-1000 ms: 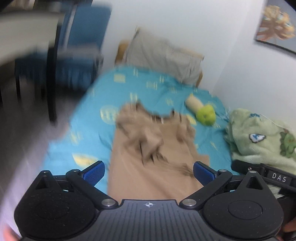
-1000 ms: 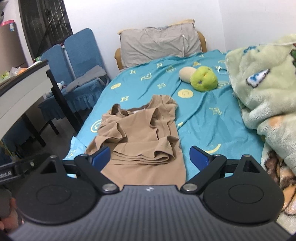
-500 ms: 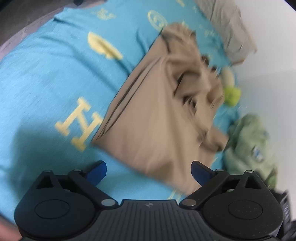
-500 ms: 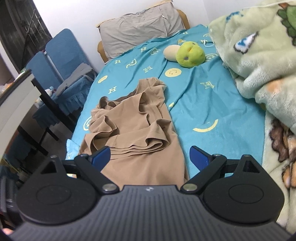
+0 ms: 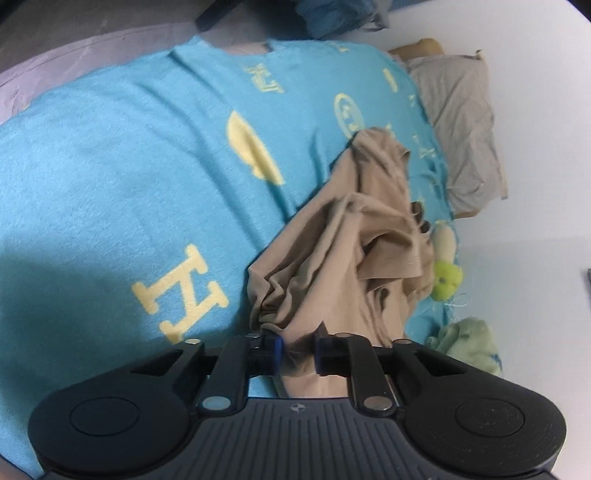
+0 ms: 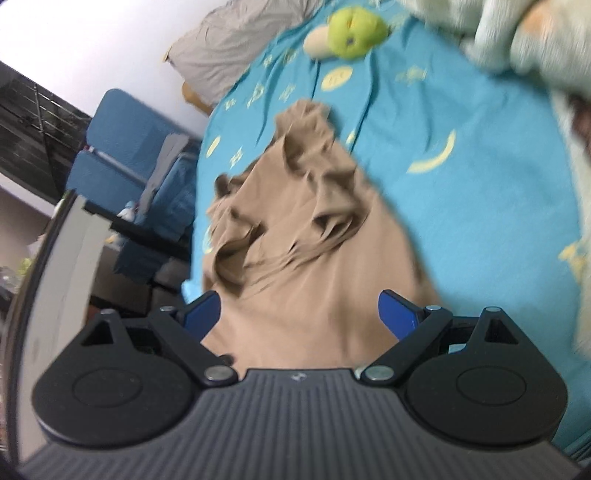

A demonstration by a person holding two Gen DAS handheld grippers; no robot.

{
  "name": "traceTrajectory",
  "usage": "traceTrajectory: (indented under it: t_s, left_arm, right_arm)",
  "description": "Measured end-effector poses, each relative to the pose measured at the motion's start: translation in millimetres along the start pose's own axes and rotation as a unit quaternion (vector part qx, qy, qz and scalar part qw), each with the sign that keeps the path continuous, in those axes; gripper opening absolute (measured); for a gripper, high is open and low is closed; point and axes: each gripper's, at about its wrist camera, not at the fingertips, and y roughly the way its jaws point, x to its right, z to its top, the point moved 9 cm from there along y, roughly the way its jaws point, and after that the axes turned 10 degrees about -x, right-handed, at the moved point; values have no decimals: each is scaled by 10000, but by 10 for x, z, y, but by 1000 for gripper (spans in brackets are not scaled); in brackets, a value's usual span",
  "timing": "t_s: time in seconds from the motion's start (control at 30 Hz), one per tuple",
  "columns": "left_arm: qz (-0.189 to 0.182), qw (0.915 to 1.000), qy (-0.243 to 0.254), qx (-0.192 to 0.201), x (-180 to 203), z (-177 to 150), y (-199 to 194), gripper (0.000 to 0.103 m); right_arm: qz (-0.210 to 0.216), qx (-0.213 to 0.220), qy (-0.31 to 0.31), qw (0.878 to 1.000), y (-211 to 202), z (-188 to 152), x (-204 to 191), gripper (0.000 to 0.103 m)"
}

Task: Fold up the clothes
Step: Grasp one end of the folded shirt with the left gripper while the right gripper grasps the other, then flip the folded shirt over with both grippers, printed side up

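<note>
Home bedroom; bed, pillow, plush toy

A yellow letter "H" is printed on the blue bedsheet.

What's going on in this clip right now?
A person is folding a tan garment lying crumpled on a blue bedsheet. The left hand-held gripper has closed on the garment's near edge. The right hand-held gripper is open above the cloth, gripping nothing. No fold is made yet.
</note>
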Motion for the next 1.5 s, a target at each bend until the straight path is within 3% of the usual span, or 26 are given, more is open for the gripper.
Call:
traceTrajectory:
  t_s: [0.13, 0.27, 0.33, 0.47, 0.53, 0.57, 0.63, 0.73, 0.83, 0.97, 1.1, 1.3, 1.5]
  left_arm:
    - [-399, 9985, 270, 243, 297, -46, -103, 10]
    - [-921, 9933, 469, 517, 511, -36, -236, 8]
    - [-1032, 9912, 542, 630, 578, -36, -274, 8]
    - [-1054, 9906, 541, 688, 614, -43, -322, 7]
    - [-1040, 9902, 601, 719, 624, -27, -314, 7]
    - [-1023, 9897, 668, 750, 637, -37, -335, 7]
    - [-979, 9887, 818, 785, 661, -54, -363, 7]
    - [-939, 9882, 876, 830, 690, -87, -435, 7]
    - [-763, 9892, 881, 890, 767, -127, -551, 6]
    - [-1083, 9814, 1063, 1177, 1015, -295, -924, 6]
    - [-1299, 9731, 1419, 1272, 1252, -591, -1376, 6]
    - [-1201, 9747, 1520, 1119, 1156, -1124, -1809, 6]
    - [-877, 9802, 1423, 1061, 1275, -853, -1616, 6]
  right_arm:
    - [650, -603, 625, 9941, 254, -211, 9, 94]
    - [778, -838, 1144, 9868, 502, -337, 77, 94]
    - [768, -815, 1362, 9843, 575, -330, 130, 94]
    - [380, -72, 1790, 9831, 456, -160, 373, 93]
    - [255, 233, 1840, 9823, 378, -100, 432, 72]
    - [193, 386, 1864, 9815, 338, -70, 461, 66]
    - [58, 519, 1653, 9849, 296, -56, 426, 26]
    - [-86, 767, 1309, 9884, 147, 0, 322, 12]
    - [-153, 1017, 852, 9910, -86, 98, 177, 10]
    - [-269, 1340, -102, 9906, -527, 220, -168, 9]
    - [-94, 1609, -518, 9856, -980, 163, -450, 9]
    - [161, 1634, -407, 9856, -1528, -249, -496, 9]
    - [-54, 1595, -515, 9858, -1586, -490, -422, 9]
